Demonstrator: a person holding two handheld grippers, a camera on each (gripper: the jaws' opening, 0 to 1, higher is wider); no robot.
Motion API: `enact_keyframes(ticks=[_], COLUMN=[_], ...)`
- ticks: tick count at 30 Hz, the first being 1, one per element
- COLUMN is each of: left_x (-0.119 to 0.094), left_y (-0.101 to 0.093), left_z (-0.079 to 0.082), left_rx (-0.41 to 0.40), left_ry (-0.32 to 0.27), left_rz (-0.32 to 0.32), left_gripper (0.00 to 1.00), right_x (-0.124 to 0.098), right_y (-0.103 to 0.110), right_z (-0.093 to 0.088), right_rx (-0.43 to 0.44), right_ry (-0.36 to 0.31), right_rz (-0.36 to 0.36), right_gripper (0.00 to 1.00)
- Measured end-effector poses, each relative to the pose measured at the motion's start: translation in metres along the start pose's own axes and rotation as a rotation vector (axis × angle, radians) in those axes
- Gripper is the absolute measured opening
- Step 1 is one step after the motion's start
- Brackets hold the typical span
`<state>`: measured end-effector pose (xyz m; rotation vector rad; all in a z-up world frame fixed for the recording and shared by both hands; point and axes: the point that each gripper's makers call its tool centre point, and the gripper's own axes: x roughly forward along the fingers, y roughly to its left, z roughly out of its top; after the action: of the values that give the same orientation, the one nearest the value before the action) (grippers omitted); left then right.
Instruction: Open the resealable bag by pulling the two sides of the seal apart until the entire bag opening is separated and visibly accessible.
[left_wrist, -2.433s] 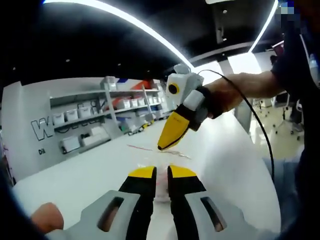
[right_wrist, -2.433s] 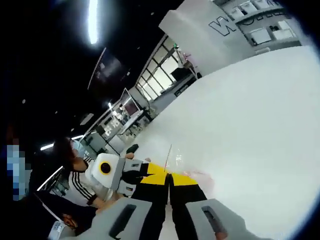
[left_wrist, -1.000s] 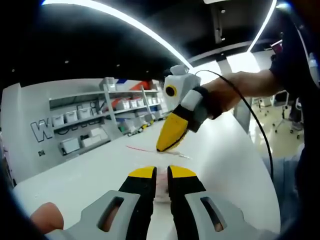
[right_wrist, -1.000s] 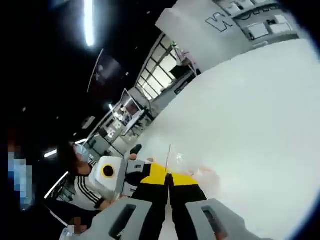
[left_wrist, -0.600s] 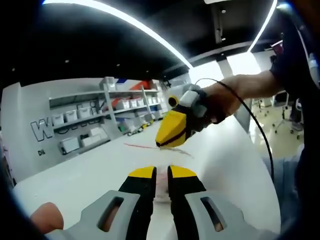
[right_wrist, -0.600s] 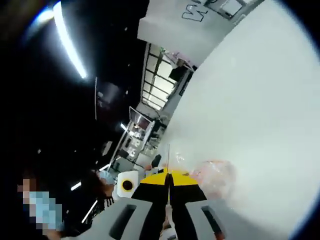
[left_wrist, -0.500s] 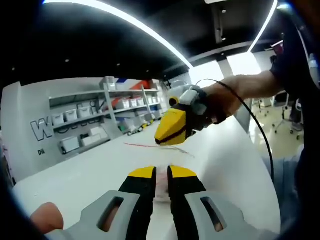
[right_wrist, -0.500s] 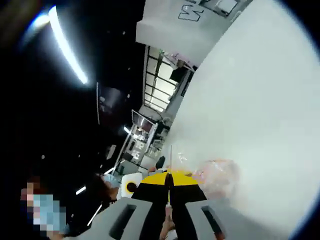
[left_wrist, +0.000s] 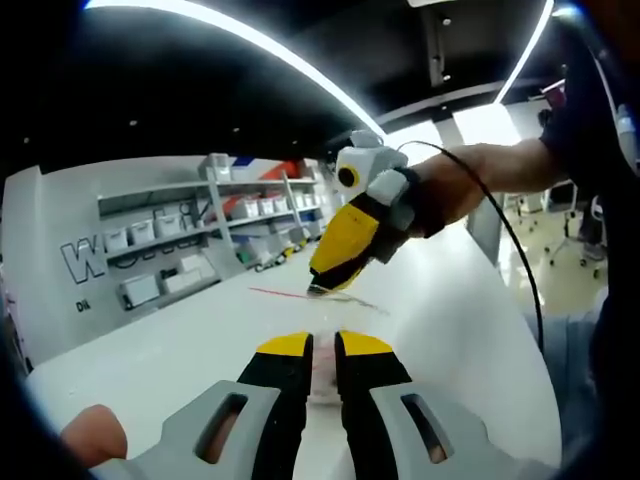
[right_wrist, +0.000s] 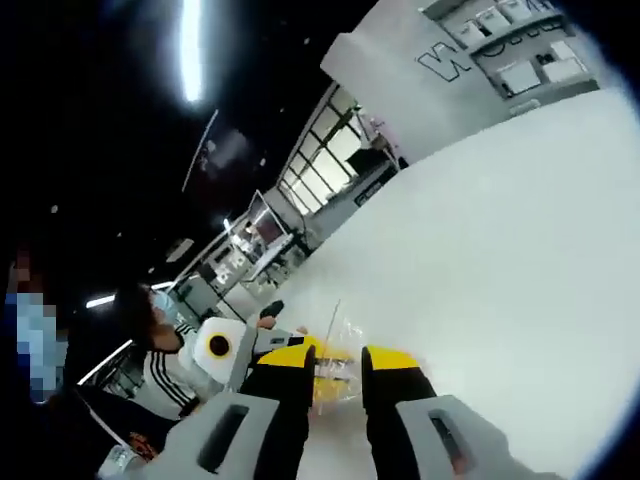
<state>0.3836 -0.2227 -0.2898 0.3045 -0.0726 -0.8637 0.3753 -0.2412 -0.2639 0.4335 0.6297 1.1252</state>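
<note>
The bag (right_wrist: 340, 370), one item of thin clear plastic with a red seal line, lay on the smooth white table (right_wrist: 520, 230), between and just ahead of the two grippers. The left gripper (left_wrist: 323, 350) held its black, yellow-tipped jaws pressed close on the bag's near edge. The right gripper (right_wrist: 333, 362) had its jaws spread, with the bag's plastic in the gap between them. In the left gripper view, the right gripper (left_wrist: 322, 288) pointed steeply down, held by a hand (left_wrist: 440, 200) with the forearm extended.

Partial white letters "W", "D" on grey wall (left_wrist: 60, 250); rest unreadable.
</note>
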Motion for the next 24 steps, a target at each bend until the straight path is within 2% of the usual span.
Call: enact_keyframes(ticks=[9,12,24], left_x=[0.0,0.0,0.0], left_y=[-0.001,0.0,0.0], left_z=[0.0,0.0,0.0], left_rx=[0.008,0.006,0.004], left_ry=[0.0,0.001,0.001], left_rz=[-0.002,-0.001,-0.002], left_gripper=[0.1,0.1,0.1], right_x=[0.009,0.007,0.0], right_y=[-0.006,-0.005,-0.017], right_z=[-0.004,-0.002,0.005], right_rx=[-0.108,-0.105,-0.108], right_ry=[0.055,0.048,0.047], right_rz=[-0.057,-0.048,-0.064], right_gripper=[0.14,0.08,0.06])
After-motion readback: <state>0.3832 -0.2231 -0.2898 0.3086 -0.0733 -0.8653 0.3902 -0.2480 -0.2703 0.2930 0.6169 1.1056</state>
